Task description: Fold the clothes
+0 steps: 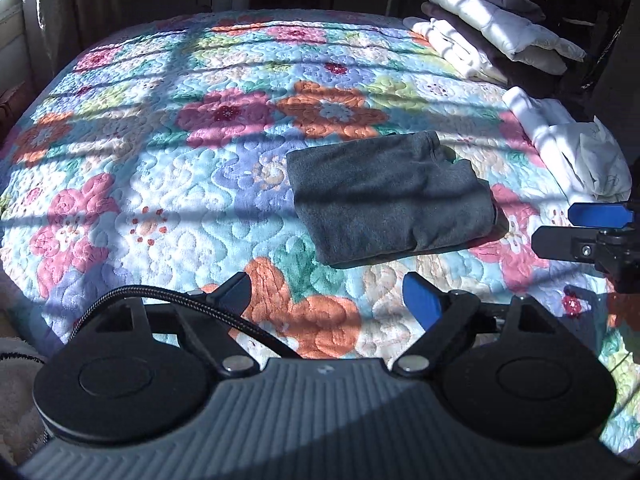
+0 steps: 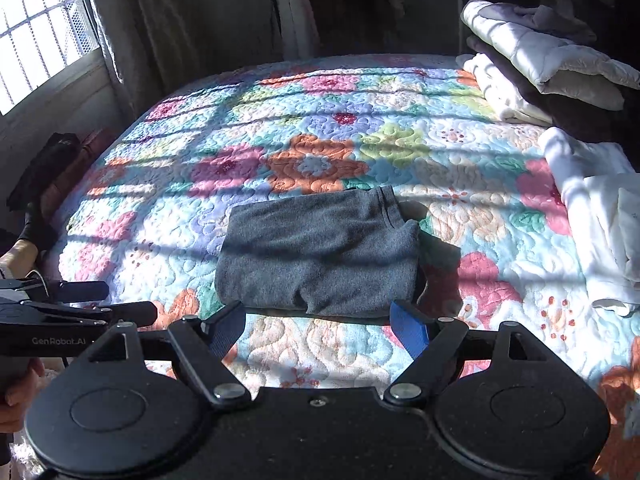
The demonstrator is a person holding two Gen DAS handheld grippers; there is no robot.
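A dark grey garment (image 1: 390,196) lies folded into a compact rectangle on the floral quilt (image 1: 160,160); it also shows in the right wrist view (image 2: 320,252). My left gripper (image 1: 328,296) is open and empty, just short of the garment's near edge and to its left. My right gripper (image 2: 320,326) is open and empty, its fingers at the garment's near edge. The right gripper also shows at the right edge of the left wrist view (image 1: 580,230), and the left gripper at the left edge of the right wrist view (image 2: 120,302).
Folded white clothes (image 1: 568,148) lie on the bed's right side. A stack of white and dark bedding (image 1: 492,32) sits at the far right corner. A window (image 2: 36,36) and curtain are at the left. The quilt (image 2: 460,152) covers the bed.
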